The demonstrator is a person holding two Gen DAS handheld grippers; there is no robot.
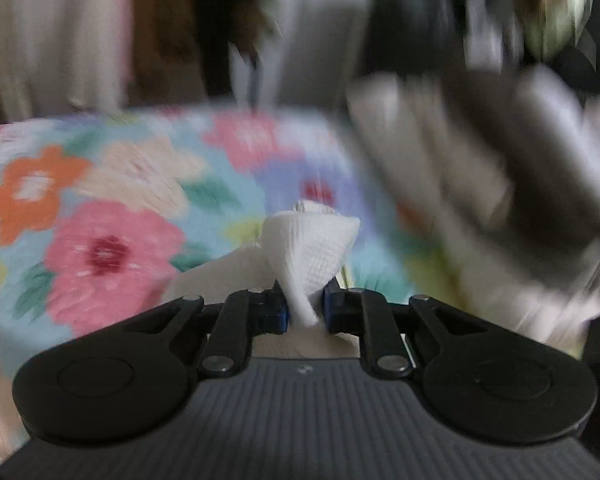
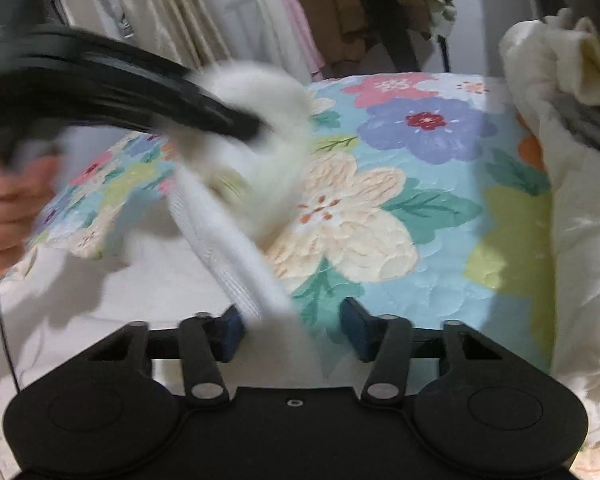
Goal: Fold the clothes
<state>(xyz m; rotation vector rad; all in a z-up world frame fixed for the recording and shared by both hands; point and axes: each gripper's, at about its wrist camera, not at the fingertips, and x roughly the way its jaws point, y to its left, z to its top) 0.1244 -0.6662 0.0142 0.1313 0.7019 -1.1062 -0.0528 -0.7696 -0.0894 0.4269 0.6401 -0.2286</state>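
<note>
**Left gripper pinched the white cloth; right straddled its edge**

The left gripper [image 1: 306, 314] was clamped on a bunched corner of the white cloth [image 1: 314, 248]. From there the cloth ran in a ribbed band to the right gripper [image 2: 292, 334], whose half-open jaws seemed not to press it. Only the right wrist view showed the cloth spread over the floral bedspread [image 2: 420, 200]; the left was blurred.

A white waffle-knit cloth garment [image 1: 316, 248] lies on a quilted, matt floral bedspread [image 2: 420, 200]; both look soft.
</note>
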